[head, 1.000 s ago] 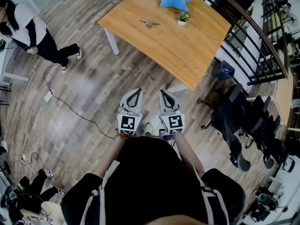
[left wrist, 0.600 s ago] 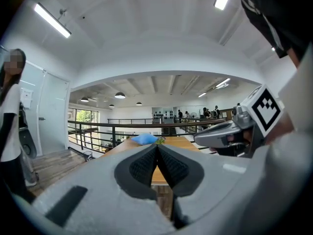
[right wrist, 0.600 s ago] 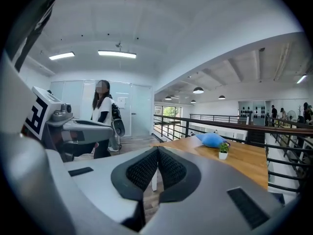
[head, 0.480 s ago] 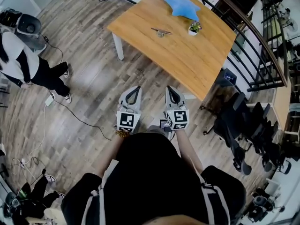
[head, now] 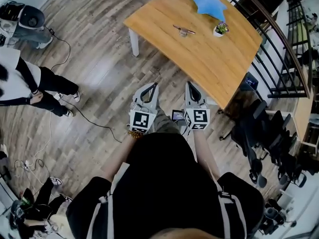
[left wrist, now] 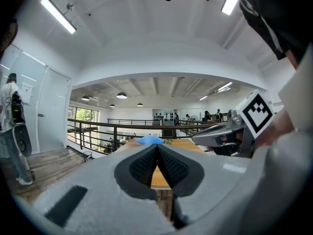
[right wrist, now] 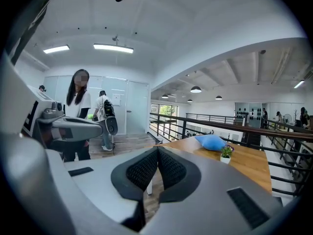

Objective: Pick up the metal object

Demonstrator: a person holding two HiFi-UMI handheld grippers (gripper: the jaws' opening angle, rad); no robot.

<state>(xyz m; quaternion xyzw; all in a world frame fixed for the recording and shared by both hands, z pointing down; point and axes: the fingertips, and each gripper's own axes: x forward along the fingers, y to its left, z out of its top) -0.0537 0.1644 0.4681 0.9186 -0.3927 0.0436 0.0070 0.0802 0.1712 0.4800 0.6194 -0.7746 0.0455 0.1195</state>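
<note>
A small metal object [head: 183, 30] lies on the wooden table [head: 169, 14] far ahead in the head view, left of a little potted plant [head: 219, 30]. Both grippers are held close to the person's body, well short of the table. My left gripper [head: 153, 85] is shut with nothing between its jaws, and its tip [left wrist: 157, 146] points toward the table. My right gripper [head: 190, 84] is also shut and empty; its jaws [right wrist: 157, 150] meet at the tip. The metal object is not visible in either gripper view.
A blue star-shaped cushion [head: 208, 3] lies at the table's far end. A person [head: 20, 83] stands at the left beside cables [head: 75, 114] on the wooden floor. Black office chairs [head: 259, 133] and a metal railing [head: 279, 54] stand at the right.
The view has shifted: the table now sits further right and nearer, and both grippers have moved right with the body. The standing person has slid further left in the picture. Both stay shut.
</note>
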